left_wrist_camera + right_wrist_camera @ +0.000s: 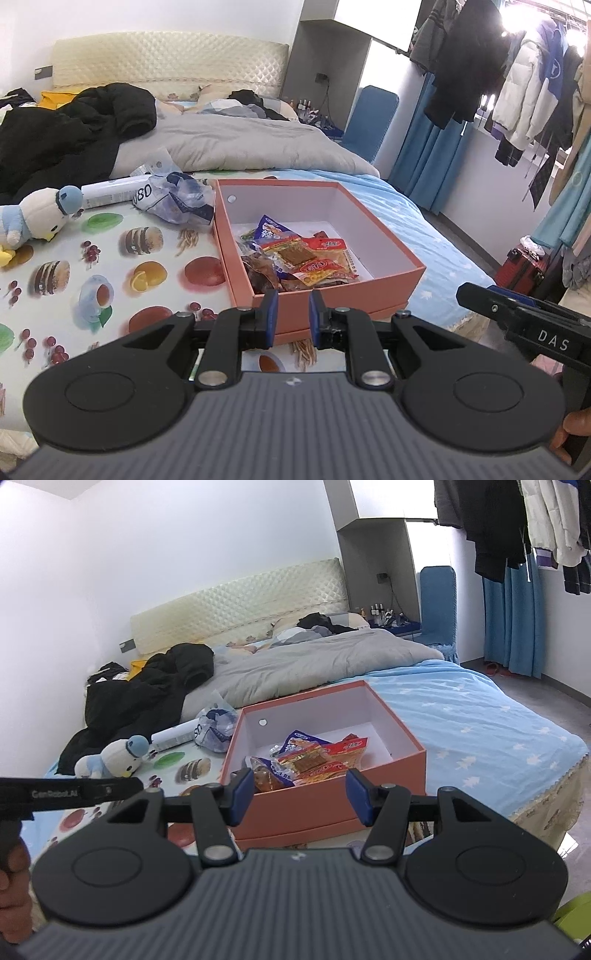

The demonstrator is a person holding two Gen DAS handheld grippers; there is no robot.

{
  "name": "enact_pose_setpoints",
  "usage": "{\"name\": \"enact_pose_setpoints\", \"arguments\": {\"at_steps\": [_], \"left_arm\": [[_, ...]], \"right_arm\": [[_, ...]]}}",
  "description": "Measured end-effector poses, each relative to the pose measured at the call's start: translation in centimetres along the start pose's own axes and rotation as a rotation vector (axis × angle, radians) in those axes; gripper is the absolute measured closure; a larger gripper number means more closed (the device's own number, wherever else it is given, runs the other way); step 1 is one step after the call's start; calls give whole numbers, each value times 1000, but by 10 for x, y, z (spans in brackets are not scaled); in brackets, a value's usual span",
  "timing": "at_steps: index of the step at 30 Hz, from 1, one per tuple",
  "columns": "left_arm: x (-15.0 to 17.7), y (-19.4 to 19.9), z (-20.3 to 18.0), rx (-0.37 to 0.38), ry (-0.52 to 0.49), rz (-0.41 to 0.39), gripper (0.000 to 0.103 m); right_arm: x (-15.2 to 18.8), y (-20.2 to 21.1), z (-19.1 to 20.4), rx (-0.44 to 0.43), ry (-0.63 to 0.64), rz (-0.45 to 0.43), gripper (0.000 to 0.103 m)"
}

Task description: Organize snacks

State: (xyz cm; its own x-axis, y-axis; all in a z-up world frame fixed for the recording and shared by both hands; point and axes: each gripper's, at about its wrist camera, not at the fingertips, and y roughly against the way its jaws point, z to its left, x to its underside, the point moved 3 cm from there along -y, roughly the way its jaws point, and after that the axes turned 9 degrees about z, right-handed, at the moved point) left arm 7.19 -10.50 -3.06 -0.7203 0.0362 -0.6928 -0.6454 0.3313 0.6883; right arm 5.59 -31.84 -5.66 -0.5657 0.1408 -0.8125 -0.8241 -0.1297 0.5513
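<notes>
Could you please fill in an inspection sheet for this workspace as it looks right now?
Surface: bed with a food-print cloth.
Job's things: open orange box holding snack packets.
Clutter: plush penguin, white tube, crumpled plastic bag, black jacket.
Grippers: left gripper empty, jaws narrowly apart; right gripper empty, jaws wide.
Cables: one hangs from a wall socket.
Surroundings: hanging coats, blue curtain, red suitcase.

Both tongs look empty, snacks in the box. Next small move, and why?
Probably swing the left tongs toward the crumpled blue bag left of the orange box: it looks like the only packet outside, and both tongs are open and empty, right tongs included.
</notes>
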Motion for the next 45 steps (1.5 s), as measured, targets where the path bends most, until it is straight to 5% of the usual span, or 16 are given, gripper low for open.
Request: {"name": "enact_pose_setpoints", "arguments": {"at_steps": [13, 18, 20, 24, 45], "left_arm": [[-4, 5, 0, -16, 7, -12, 59], [-10, 10, 5, -63, 5, -31, 6], [-14, 13, 8, -83, -1, -43, 4], [-17, 12, 13, -95, -6, -35, 3], [-24, -19, 18, -105, -22, 2, 2]], "right_arm": [[-2, 3, 3, 3, 20, -13, 46], [-3, 4, 3, 18, 23, -14, 46], [-3, 4, 4, 24, 27, -17, 44], [-5, 5, 5, 34, 36, -33, 0], [-6, -23, 11, 48, 39, -1, 0]]}}
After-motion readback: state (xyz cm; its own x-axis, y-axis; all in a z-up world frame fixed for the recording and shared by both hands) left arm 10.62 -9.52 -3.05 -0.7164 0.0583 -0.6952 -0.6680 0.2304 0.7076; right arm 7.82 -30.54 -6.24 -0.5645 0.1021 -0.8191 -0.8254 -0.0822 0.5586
